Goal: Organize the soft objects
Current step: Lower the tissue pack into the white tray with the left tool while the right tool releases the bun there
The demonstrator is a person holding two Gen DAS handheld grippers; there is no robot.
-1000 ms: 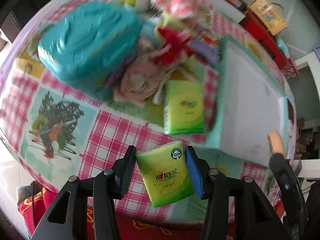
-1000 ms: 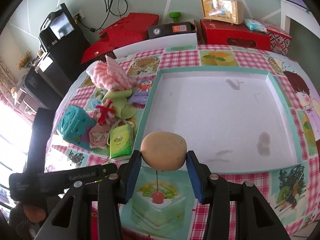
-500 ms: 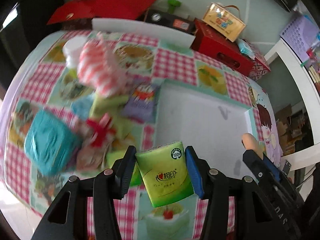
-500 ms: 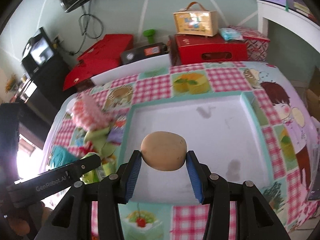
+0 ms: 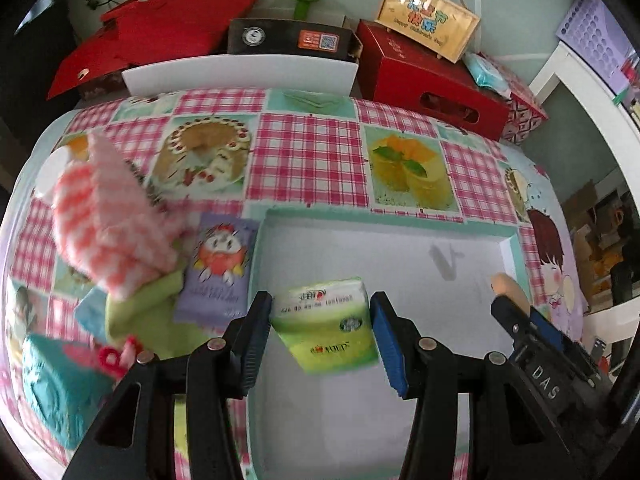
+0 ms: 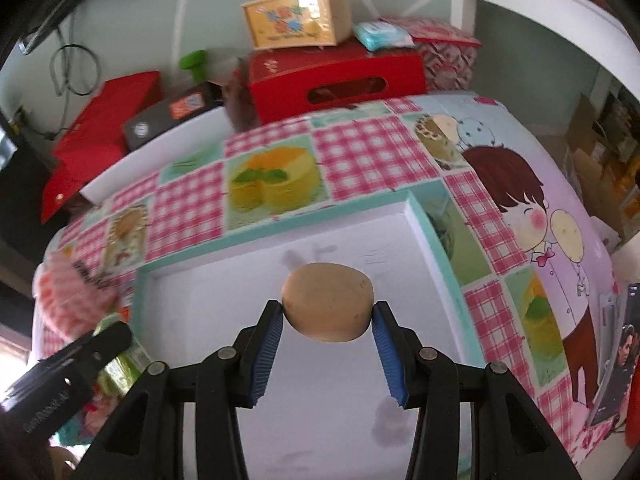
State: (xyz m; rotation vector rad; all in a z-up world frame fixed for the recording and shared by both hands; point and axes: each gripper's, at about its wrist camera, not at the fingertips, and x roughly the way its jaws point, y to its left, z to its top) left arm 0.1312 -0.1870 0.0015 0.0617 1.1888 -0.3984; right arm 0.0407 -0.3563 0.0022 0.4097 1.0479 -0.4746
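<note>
The checked tablecloth (image 5: 308, 160), printed with cakes, fills the middle of both views and serves as the work surface. On it lies a shallow white tray with a mint-green rim (image 5: 384, 220); in the left wrist view it takes up the centre and lower half, and it looks bare inside apart from a few marks — by my reading, the place where the soft things are meant to be gathered. At the left edge of that view sits the unsorted heap: a teal box-like object (image 5: 56, 392) at the lower left, a pink-and-white striped cloth (image 5: 108, 232) above it, and a purple tissue packet (image 5: 220, 268) lying just beside the tray's left rim. The left gripper (image 5: 320, 334) is clamped on a green pocket-tissue pack (image 5: 326, 334), pads pressing its two sides so that it hangs above the tray floor, tilted, ready to be set down. The right gripper (image 6: 328, 326) is closed on a tan, potato-shaped soft object (image 6: 327, 307), squeezed at its ends and held over the tray's upper middle in the right wrist view. Both items are aloft over the tray — neither rests on it yet.
</note>
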